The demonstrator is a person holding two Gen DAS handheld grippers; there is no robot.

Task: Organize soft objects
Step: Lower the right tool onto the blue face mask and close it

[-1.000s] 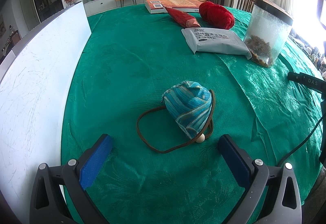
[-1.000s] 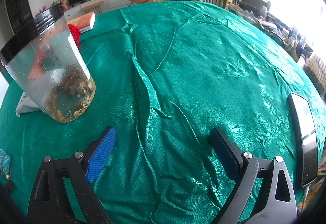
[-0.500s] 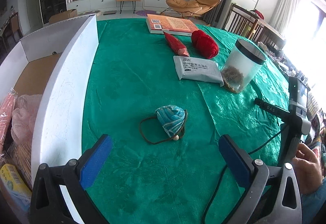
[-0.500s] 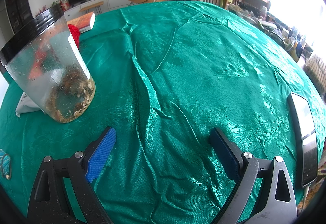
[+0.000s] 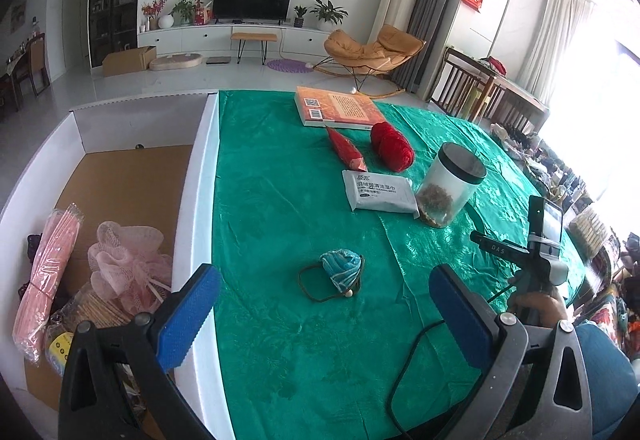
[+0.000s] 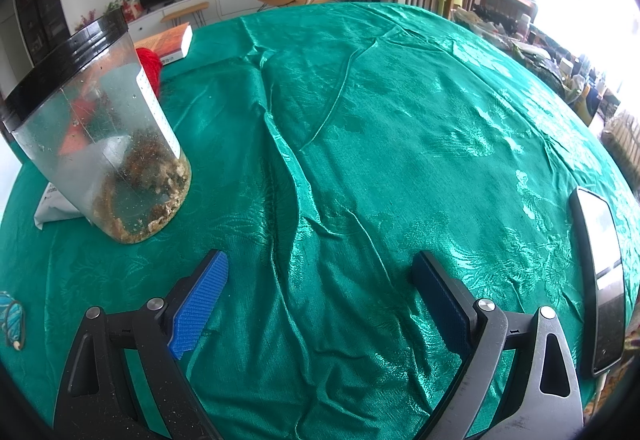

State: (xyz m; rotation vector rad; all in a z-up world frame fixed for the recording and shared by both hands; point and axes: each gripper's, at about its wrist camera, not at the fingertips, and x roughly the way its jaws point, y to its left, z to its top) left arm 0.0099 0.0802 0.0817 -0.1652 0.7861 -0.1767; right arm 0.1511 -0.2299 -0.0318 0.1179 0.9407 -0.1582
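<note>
While both claws gape empty, left claw (image 5: 324,304) alone views white box (image 5: 196,175), right claw (image 6: 320,284) mostly tablecloth (image 6: 400,127).

The left gripper (image 5: 325,314) hangs above a green-clothed table (image 5: 280,191), its 2 blue-padded fingers (image 5: 188,316) spread wide and holding nothing. Between them, farther off, a blue striped pouch (image 5: 341,268) lies on the cloth with its brown cord looped beside it. Beyond sit a white wipes packet (image 5: 380,191), touching a clear jar (image 5: 450,185) with a black lid, then a red yarn ball (image 5: 392,144), a red cone-shaped packet (image 5: 345,147) and an orange book (image 5: 338,108). At left, a white-walled box (image 5: 196,175) holds a pink mesh sponge (image 5: 128,264) and a pink wrapped bundle (image 5: 48,276). At right, a hand (image 5: 538,306) grips the other gripper's handle.
</note>
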